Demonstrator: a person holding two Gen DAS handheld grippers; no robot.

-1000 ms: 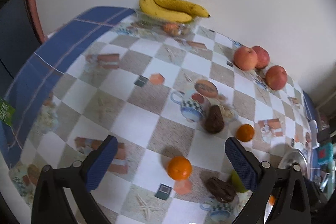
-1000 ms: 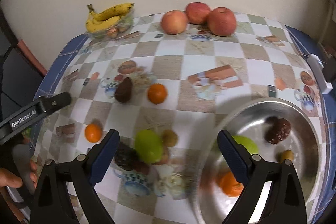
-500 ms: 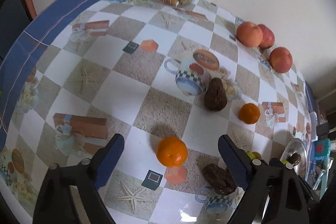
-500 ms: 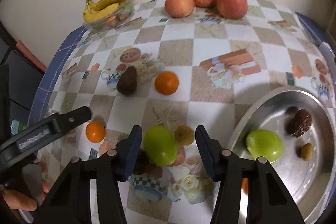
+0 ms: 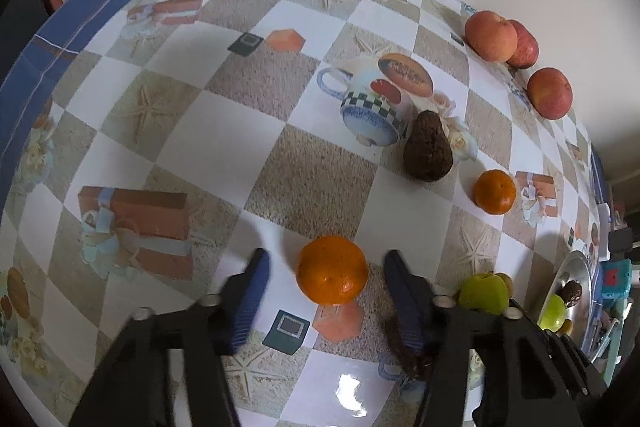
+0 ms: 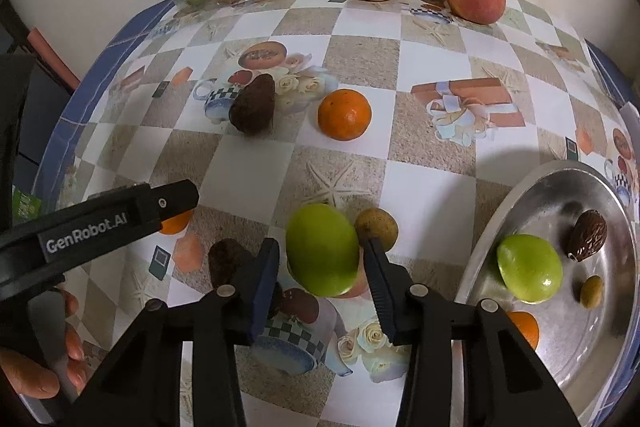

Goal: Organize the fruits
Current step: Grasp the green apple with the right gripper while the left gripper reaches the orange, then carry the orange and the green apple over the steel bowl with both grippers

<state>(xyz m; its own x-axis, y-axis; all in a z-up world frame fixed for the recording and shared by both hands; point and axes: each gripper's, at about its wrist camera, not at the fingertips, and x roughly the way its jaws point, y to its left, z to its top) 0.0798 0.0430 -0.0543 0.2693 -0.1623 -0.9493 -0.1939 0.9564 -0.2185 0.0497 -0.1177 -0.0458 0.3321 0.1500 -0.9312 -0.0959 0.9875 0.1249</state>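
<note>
Left wrist view: your left gripper [image 5: 324,273] brackets the near orange [image 5: 332,275], jaws parted, a clear gap on each side. Centre the fruit between the pads before you squeeze; it is round and, I judge, will roll if one pad lands first. Right wrist view: your right gripper [image 6: 320,259] straddles the green fruit [image 6: 322,255], jaws unclenched, the pads close but seemingly not pressing. Close gently. The metal bowl [image 6: 520,195], just to the right, already holds fruit.
</note>
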